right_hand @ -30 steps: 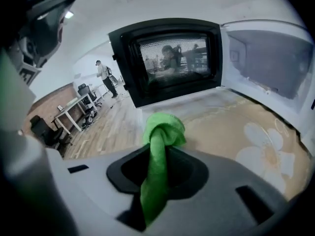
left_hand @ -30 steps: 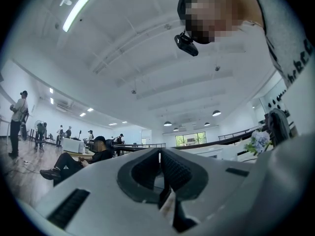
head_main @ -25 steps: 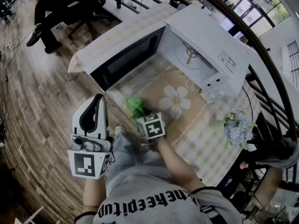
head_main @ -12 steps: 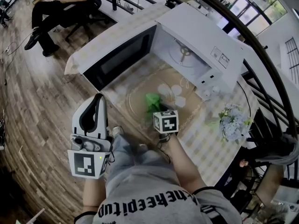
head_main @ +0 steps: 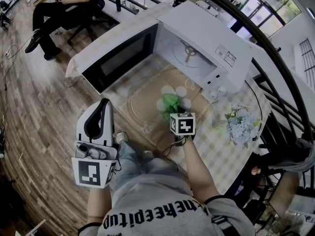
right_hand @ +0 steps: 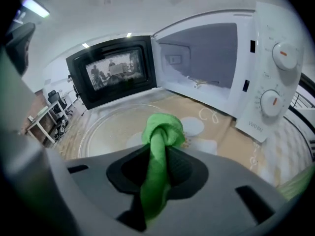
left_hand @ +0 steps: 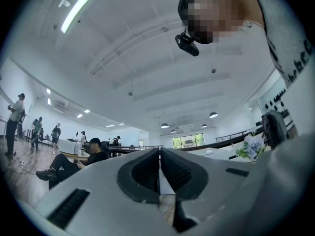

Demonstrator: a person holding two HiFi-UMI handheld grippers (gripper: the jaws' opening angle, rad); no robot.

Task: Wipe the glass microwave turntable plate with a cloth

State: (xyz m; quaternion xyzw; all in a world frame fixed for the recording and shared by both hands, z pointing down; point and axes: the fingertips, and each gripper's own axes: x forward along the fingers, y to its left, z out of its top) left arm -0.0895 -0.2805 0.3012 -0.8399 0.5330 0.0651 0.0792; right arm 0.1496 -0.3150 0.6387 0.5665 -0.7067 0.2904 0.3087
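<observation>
R gripper (right_hand: 160, 154): jaws pinch a green cloth (right_hand: 162, 132); the bunched end sticks out past the tips.
Cloth contact: in head view the cloth (head_main: 171, 102) rests on the glass turntable plate (head_main: 145, 104), toward its 2 o'clock rim.
Plate pos.: flat on the checked tablecloth (head_main: 216, 146), outside the oven, at 7 o'clock of the white microwave (head_main: 202, 38).
Microwave door (head_main: 118, 58): open, swung out to 9 o'clock of the cavity.
L gripper (left_hand: 159, 168): jaws pressed together, nothing between them; in head view at 8 o'clock of the plate, off the table over the wood floor (head_main: 29, 112).
Misc.: flower bunch (head_main: 241, 124) at 3 o'clock of the R gripper (head_main: 173, 108).
</observation>
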